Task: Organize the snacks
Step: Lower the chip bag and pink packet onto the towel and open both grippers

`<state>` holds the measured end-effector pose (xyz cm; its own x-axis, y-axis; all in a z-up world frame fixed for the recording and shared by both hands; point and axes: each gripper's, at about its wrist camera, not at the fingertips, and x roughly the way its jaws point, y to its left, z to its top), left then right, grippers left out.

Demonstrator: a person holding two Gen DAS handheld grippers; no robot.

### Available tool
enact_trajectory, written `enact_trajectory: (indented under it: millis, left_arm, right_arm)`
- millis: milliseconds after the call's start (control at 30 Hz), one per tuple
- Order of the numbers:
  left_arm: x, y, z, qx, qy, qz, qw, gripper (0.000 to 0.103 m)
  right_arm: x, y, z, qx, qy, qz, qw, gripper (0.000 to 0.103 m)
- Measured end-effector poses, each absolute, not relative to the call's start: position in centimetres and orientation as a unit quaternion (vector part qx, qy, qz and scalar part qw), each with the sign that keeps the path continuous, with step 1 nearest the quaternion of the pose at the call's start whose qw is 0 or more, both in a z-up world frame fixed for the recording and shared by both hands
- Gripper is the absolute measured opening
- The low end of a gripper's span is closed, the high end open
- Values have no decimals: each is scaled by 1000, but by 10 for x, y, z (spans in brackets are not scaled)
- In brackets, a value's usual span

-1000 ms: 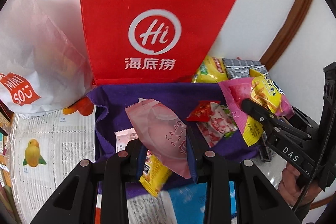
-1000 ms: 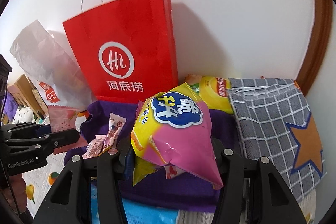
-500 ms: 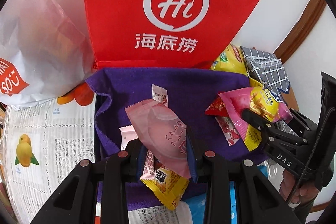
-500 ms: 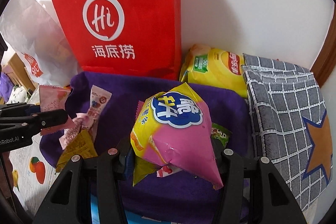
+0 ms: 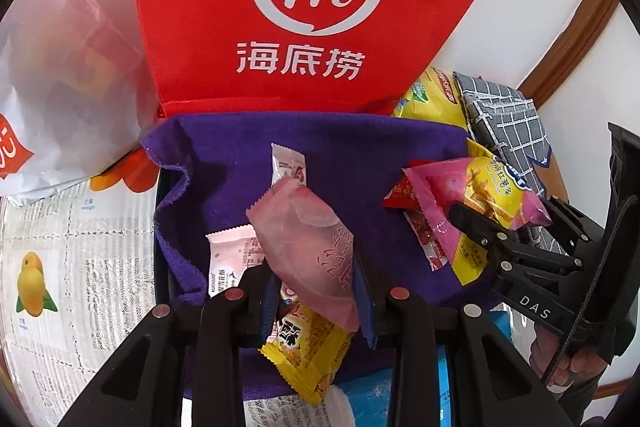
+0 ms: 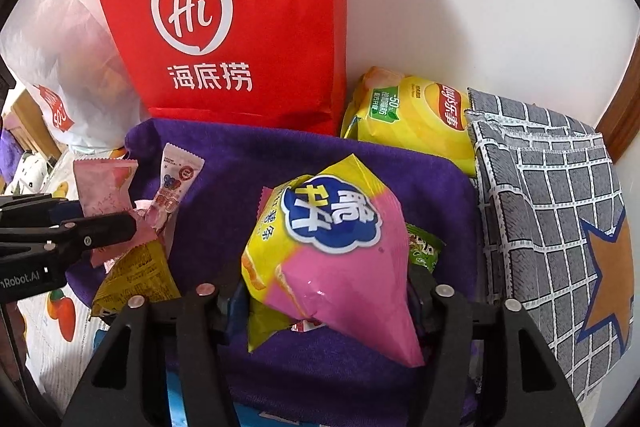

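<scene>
A pale pink snack packet [image 5: 308,243] sticks up between the fingers of my left gripper [image 5: 316,267], which is shut on it above the purple cloth [image 5: 360,147]. My right gripper [image 6: 324,299] has a pink and yellow chip bag [image 6: 332,251] between its jaws. Those jaws are opening and the bag sits loose, its lower end on the purple cloth [image 6: 280,155]. Loose on the cloth lie a small white sachet [image 5: 288,167], a yellow packet [image 5: 308,351], a red packet [image 5: 400,191] and a green packet [image 6: 424,247]. The left gripper [image 6: 100,227] shows at the left edge of the right wrist view.
A red paper bag [image 6: 232,19] stands against the wall behind the cloth, with a white plastic bag [image 5: 60,67] to its left. A yellow crisps bag [image 6: 412,119] and a grey checked cloth with an orange star [image 6: 552,207] lie at the right. A fruit-print cover [image 5: 60,247] lies left.
Both grippers have come down closer to the purple cloth. The right jaws have widened around the chip bag. The left gripper still grips the pink packet.
</scene>
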<state>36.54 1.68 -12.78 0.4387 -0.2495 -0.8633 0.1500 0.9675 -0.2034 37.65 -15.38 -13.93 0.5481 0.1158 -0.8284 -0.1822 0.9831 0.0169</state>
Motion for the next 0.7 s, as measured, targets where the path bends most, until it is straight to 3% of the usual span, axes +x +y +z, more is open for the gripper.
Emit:
enact_trajectory:
  millis: [200,433,567,700]
  left_arm:
    - [366,17,-127,-50,514,-119,848,31]
    - [366,20,-123,-59,510,-125,849,32]
    - [364,19,-118,-61,506,-127,851,52]
    - [358,17,-108,-59,495,-129,857,57]
  right_arm:
    - [375,-159,-132,-22,458,83,885,76]
    - [371,-160,-125,-23,447,78,891,77]
    - [367,-165,-116,-13,433,77,898,77]
    - [363,-170,-105,-4,423,67,904,77]
